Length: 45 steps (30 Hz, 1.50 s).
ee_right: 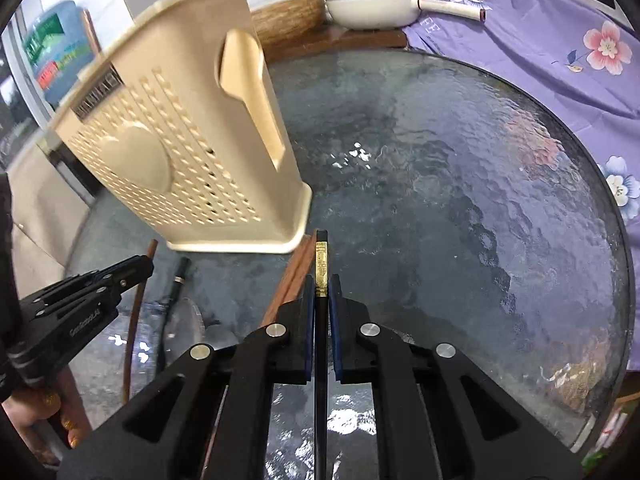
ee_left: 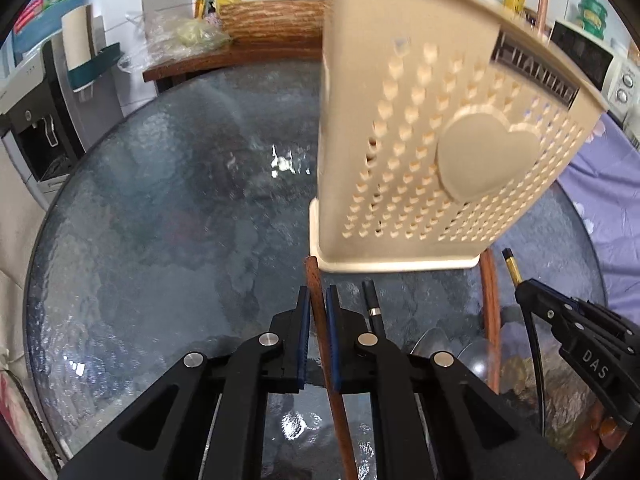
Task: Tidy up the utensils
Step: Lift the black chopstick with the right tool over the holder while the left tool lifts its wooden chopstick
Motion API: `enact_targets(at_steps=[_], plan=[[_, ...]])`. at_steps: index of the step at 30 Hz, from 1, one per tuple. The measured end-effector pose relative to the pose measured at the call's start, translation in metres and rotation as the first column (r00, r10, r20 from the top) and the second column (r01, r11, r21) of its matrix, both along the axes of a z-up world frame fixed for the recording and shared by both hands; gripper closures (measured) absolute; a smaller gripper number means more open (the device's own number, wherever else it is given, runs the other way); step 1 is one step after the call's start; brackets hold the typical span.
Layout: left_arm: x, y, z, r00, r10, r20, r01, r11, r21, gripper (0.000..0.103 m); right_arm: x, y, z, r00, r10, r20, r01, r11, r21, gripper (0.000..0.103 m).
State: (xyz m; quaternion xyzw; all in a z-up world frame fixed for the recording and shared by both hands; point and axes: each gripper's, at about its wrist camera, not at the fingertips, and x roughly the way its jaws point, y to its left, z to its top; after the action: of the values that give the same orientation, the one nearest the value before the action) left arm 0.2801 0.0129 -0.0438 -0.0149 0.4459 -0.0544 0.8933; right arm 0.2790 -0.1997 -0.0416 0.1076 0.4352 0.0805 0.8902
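- Chopsticks are the things to sort. The left gripper [ee_left: 318, 300] is closed tight on a brown chopstick [ee_left: 320, 320]. The right gripper [ee_right: 321, 292] is closed tight on a black chopstick [ee_right: 321, 344] with a gold band.
- Both sticks lie on the glass table [ee_left: 160, 240], with their tips just by the foot of the cream holder [ee_left: 420, 152], which stands at 12 o'clock from the two grippers.
- More sticks lie between the grippers: two brown ones [ee_right: 294, 276] at 10 o'clock from the right gripper, and a black one with a silver ring [ee_left: 372, 304] at 3 o'clock, just beside the left gripper.
- To do this well, I think each stick should be lifted slowly, kept straight, and dropped tip-down into the open top of the holder. Do not bump the holder, as it may tip.
- Words I can read: "DAS" on the right gripper, seen from the left camera. The dark label on the holder is too blurry.
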Motion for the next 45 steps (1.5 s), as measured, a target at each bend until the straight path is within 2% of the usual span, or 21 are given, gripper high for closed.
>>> enact_targets(at_steps=[8, 17, 24, 30, 41, 45], plan=[[-0.014, 0.014, 0.027, 0.996, 0.024, 0.083, -0.020, 0.999, -0.049, 0.096, -0.022, -0.004, 0.032, 0.989, 0.084, 0.120, -0.096, 0.990, 0.105, 0.095], [-0.038, 0.020, 0.058, 0.986, 0.027, 0.167, -0.014, 0.997, -0.078, 0.096, -0.045, -0.006, 0.070, 0.962, 0.133, 0.237, -0.163, 0.980, 0.111, 0.096], [-0.058, 0.022, 0.083, 0.971, 0.015, 0.240, 0.008, 0.995, -0.096, 0.096, -0.059, -0.004, 0.092, 0.939, 0.179, 0.292, -0.210, 0.974, 0.081, 0.096], [-0.075, 0.021, 0.103, 0.954, -0.001, 0.299, 0.031, 0.995, -0.096, 0.096, -0.069, -0.007, 0.107, 0.928, 0.187, 0.321, -0.229, 0.968, 0.098, 0.096], [-0.098, 0.019, 0.134, 0.917, -0.024, 0.398, 0.059, 0.995, -0.076, 0.096, -0.086, -0.003, 0.135, 0.890, 0.249, 0.382, -0.272, 0.962, 0.006, 0.096], [-0.100, 0.019, 0.139, 0.911, -0.025, 0.412, 0.061, 0.995, -0.073, 0.096, -0.089, -0.005, 0.140, 0.884, 0.257, 0.390, -0.281, 0.960, 0.005, 0.096]])
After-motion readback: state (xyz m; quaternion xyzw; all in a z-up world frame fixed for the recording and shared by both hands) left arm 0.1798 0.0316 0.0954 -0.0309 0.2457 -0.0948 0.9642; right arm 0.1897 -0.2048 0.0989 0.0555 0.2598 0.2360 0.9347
